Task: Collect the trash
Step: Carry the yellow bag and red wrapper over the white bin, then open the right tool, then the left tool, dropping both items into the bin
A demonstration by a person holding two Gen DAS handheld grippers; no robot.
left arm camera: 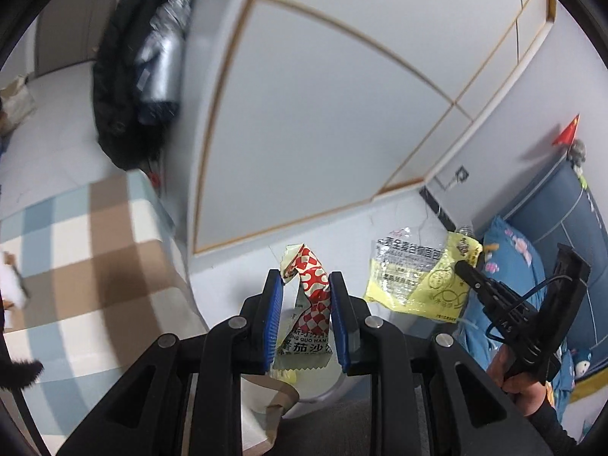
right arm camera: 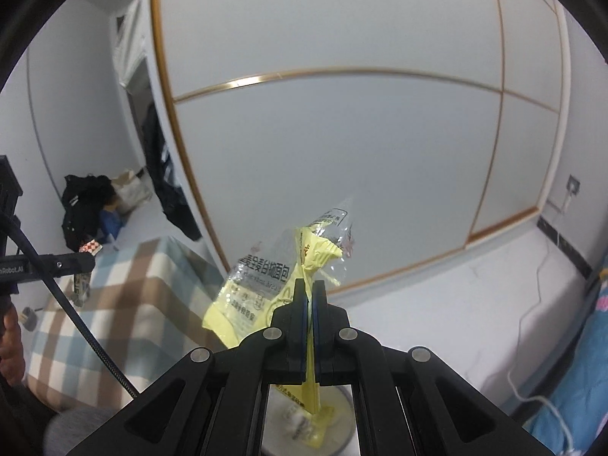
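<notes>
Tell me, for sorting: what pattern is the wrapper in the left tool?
Red-and-white checks on the wrapper; left wrist view.

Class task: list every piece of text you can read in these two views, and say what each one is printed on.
"番茄沙": red-checked wrapper in the left gripper.
"…ONG GUO HAN": same wrapper, cut off.
"…nRobot.AI": left gripper's side, cut off.
"全麦…面包": yellow bag in the right gripper, partly blurred.
Small print on both: unreadable.

Left tool [left arm camera: 306, 285] pinching something, right tool [right arm camera: 311, 292] clamped tight, both angled downward
</notes>
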